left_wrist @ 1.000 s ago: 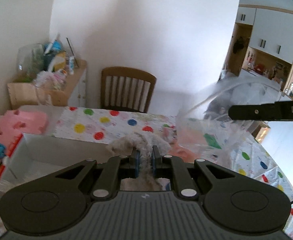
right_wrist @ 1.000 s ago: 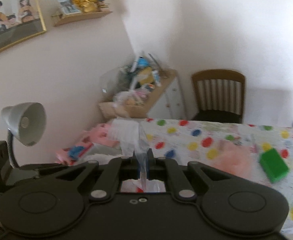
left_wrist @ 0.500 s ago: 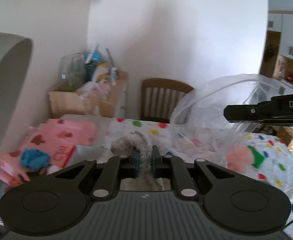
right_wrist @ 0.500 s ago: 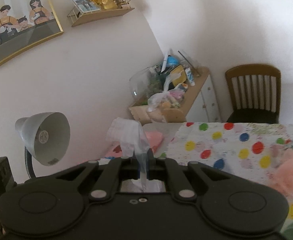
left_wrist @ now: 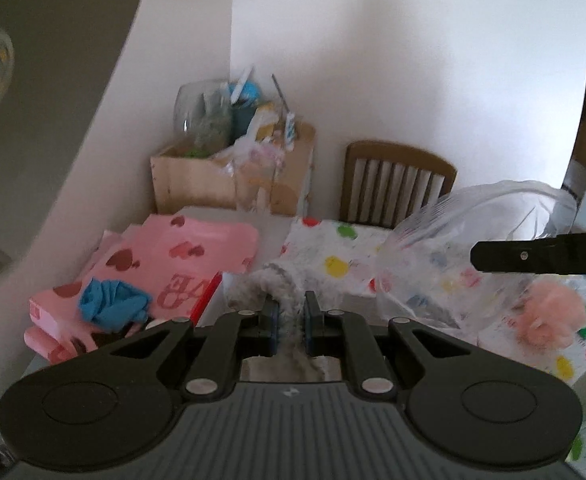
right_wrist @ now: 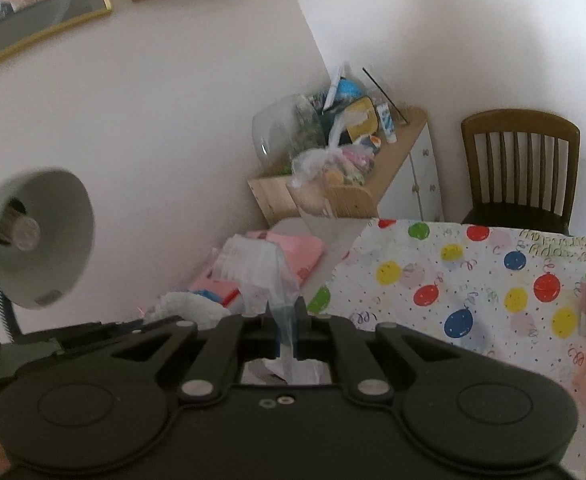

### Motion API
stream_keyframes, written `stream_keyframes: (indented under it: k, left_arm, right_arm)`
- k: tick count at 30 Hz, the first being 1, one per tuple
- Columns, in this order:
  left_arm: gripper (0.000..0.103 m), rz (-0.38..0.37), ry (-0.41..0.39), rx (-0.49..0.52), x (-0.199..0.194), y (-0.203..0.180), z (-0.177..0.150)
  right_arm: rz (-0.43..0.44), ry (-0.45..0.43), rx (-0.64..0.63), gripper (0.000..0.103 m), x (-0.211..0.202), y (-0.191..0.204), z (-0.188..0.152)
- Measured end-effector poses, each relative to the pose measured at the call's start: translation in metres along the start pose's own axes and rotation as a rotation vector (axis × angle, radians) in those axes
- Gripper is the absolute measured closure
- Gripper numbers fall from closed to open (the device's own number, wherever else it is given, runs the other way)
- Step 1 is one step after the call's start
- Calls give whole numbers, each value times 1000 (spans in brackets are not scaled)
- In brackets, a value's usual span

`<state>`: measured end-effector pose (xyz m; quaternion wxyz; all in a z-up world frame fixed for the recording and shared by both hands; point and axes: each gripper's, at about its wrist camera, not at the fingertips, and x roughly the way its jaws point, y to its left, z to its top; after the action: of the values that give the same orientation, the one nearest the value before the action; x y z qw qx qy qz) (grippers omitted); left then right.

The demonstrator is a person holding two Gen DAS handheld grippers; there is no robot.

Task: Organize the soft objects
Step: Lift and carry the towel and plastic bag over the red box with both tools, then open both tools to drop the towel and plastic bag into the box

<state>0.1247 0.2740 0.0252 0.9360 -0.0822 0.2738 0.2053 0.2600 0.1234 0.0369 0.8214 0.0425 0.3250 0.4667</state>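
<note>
Left claw (left_wrist: pixel 289 312) pinching grey fluffy cloth (left_wrist: pixel 259 286), right claw (right_wrist: pixel 289 322) pinching clear plastic bag (left_wrist: pixel 453 248) edge, bag just right of cloth, above balloon-print bench (right_wrist: pixel 473 280)

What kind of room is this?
Probably a dining corner in someone's home: a wooden chair stands at a table with a balloon-print cloth, and a framed family picture hangs on the wall.
</note>
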Motion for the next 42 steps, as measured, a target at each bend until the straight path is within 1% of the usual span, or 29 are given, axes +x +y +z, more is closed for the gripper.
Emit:
stream_keyframes:
  k: [5, 11, 14, 17, 19, 23, 28, 34, 37, 40, 42]
  left_arm:
    - [91, 28, 51, -10, 24, 7, -11]
    - [91, 33, 116, -33, 46, 13, -21]
    - [91, 30, 146, -37, 54, 14, -24]
    - [91, 12, 181, -53, 63, 16, -28]
    - [91, 14, 196, -61, 67, 17, -30]
    - [91, 5, 227, -80, 74, 21, -32]
    - [91, -1, 272, -81, 81, 21, -34]
    - [91, -7, 311, -83, 84, 21, -34]
    - [91, -7, 315, -73, 84, 20, -34]
    - [91, -1, 309, -85, 82, 21, -33]
    - [91, 2, 301, -89, 79, 21, -32]
  right_arm:
    - [-35, 36, -39, 99, 20, -1, -12]
    - [-54, 96, -73, 99, 43, 2, -28]
    - [-43, 137, -114, 99, 51, 9, -42]
    - [-24, 161, -140, 99, 54, 16, -52]
    - [-11, 173, -158, 99, 54, 22, -57]
    - [7, 196, -194, 99, 56, 32, -65]
    - [25, 231, -197, 97, 56, 39, -71]
    - [24, 260, -185, 92, 55, 45, -75]
    - [24, 261, -172, 85, 51, 45, -72]
    - [24, 261, -158, 77, 45, 43, -70]
    - [25, 263, -154, 66, 41, 43, -69]
